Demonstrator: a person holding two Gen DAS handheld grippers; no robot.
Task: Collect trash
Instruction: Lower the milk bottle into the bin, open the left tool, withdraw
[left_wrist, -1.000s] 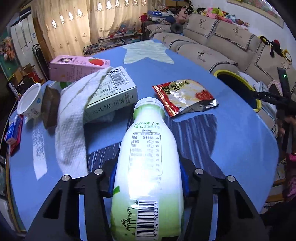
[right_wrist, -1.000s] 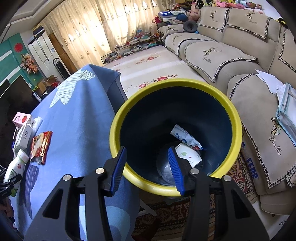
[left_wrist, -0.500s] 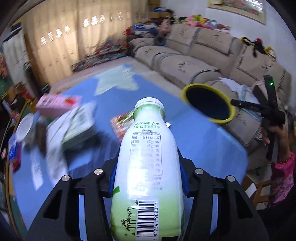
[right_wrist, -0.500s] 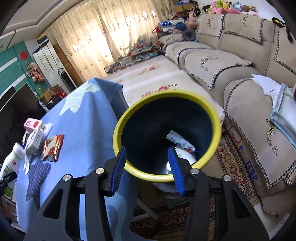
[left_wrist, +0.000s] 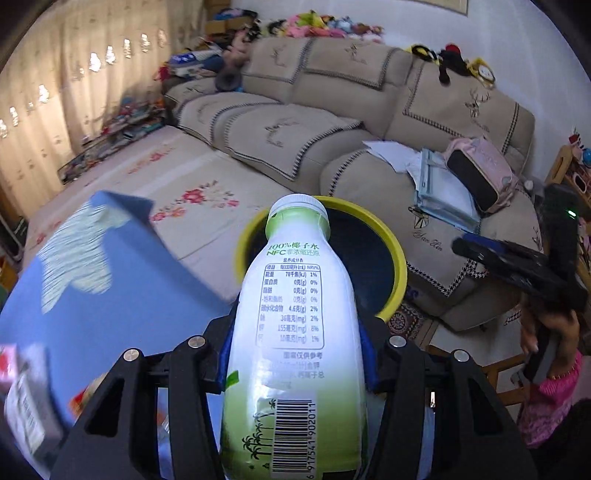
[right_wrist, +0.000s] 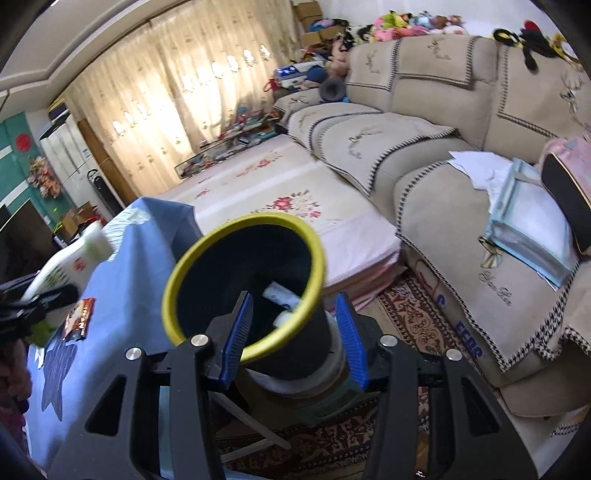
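Now our left gripper (left_wrist: 295, 354), clamped on the bottle (left_wrist: 295, 332), points at the bin (right_wrist: 243, 280); our right gripper (right_wrist: 293, 332) is apart, empty; wrapper (right_wrist: 79, 323) waits on the table (right_wrist: 147, 243).

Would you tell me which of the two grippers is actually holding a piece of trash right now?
The left gripper: it clamps the white-and-green bottle, while the right gripper holds nothing, its fingers framing the yellow-rimmed bin.

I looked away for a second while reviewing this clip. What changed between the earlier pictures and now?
The left hand-held gripper carried the bottle off the table toward the bin; the bin now sits right behind its cap. Unchanged: bottle clamped, right hand-held gripper open near the bin, trash inside.
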